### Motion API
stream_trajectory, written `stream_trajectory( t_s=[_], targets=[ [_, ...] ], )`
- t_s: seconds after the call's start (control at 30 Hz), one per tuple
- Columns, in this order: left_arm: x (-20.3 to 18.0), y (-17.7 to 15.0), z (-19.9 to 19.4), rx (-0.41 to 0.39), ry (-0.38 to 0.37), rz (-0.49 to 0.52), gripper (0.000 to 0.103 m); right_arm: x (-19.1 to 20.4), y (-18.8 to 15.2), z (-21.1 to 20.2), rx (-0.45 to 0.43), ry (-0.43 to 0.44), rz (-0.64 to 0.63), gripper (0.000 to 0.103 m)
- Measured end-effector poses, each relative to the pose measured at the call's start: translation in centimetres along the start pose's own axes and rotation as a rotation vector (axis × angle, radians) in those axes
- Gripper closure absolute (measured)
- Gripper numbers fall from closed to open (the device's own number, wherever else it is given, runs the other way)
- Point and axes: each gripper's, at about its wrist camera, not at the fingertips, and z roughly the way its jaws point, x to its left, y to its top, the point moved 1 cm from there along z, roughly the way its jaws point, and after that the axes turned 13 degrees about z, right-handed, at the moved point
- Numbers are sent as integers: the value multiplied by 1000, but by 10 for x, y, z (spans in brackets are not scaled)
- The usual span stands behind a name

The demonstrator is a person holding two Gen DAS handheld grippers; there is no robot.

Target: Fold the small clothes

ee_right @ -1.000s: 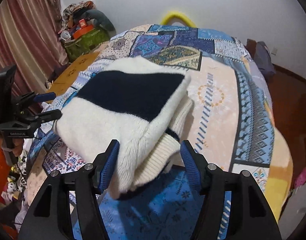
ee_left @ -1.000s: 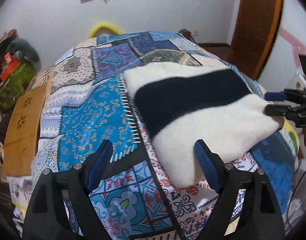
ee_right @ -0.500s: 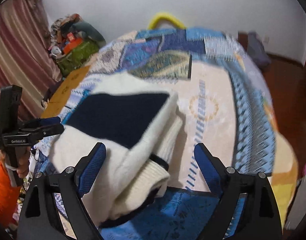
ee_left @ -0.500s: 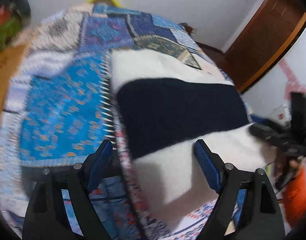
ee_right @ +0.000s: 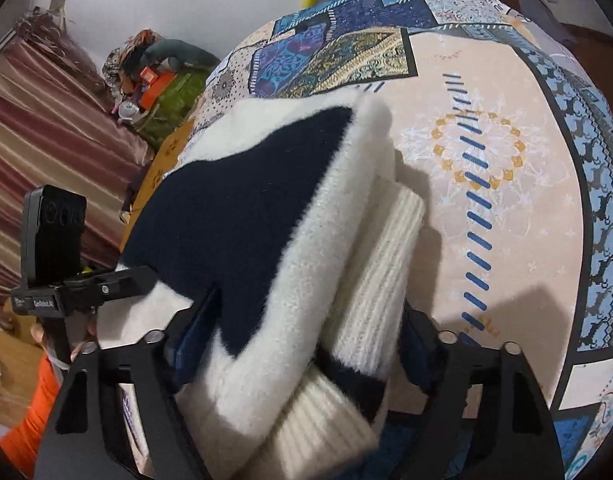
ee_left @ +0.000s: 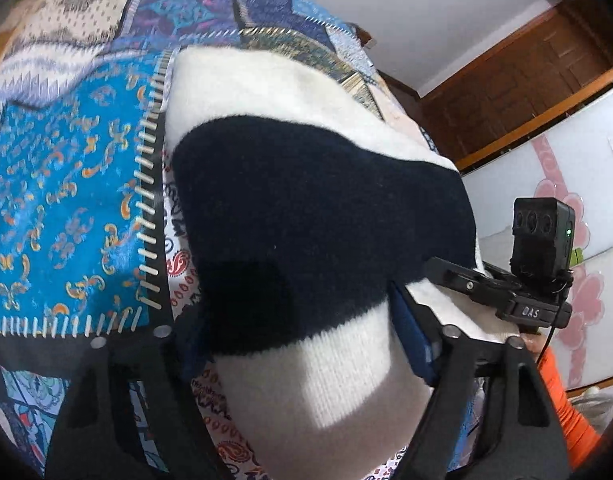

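The folded white and navy sweater (ee_left: 306, 216) lies on a bed covered by a patchwork bedspread (ee_left: 66, 184).

In the left wrist view, blue patterned patches of the bedspread fill the 9 o'clock side. The sweater runs from 12 o'clock down to 6 o'clock through the middle. The left claw (ee_left: 302, 344) straddles its near white edge; its jaws have just been closing, and the cloth bulges between the blue pads (ee_left: 410, 340), though whether they already press on it cannot be told. At 3 o'clock the right claw (ee_left: 454, 276) reaches in over the sweater's far corner, with an orange sleeve (ee_left: 562, 396) below it.

In the right wrist view, a striped curtain (ee_right: 46, 128) hangs at 9 o'clock, and the left claw (ee_right: 118, 284) enters at the sweater's corner near 8 o'clock. In the centre, the sweater's thick folded layers and ribbed cuffs sit between the fingers of the right claw (ee_right: 298, 352), whose jaws have also just been closing; the cloth fills the gap, but a firm pinch cannot be confirmed. The peach part of the bedspread lies at 2 o'clock.
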Motion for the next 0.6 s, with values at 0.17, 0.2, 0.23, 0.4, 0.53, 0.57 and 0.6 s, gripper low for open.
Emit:
stream_trajectory(
  t_s=[0.17,0.2,0.23,0.4,0.53,0.57,0.6],
  targets=[
    [-18,4,-19,-37,45,70,46,18,-7,-16,-31,-27,-68,57],
    [-23,4,-26,-49,58,88,46,24,-9,-19,-42,-39,-88,58],
    [-28,3,-34,-64,70,103,47,31,-11,-23,-53,-47,-108,59],
    [-38,4,-90,-162,95,138,47,59,-11,-44,-106,-18,-155,59],
    [-37,5,-129,-223,119,150,46,95,-7,-59,-144,20,-190,59],
    [-35,6,-135,-233,127,151,46,103,-7,-59,-148,25,-196,59],
    [-31,3,-143,-246,137,147,46,112,-6,-60,-152,33,-201,59]
  ],
)
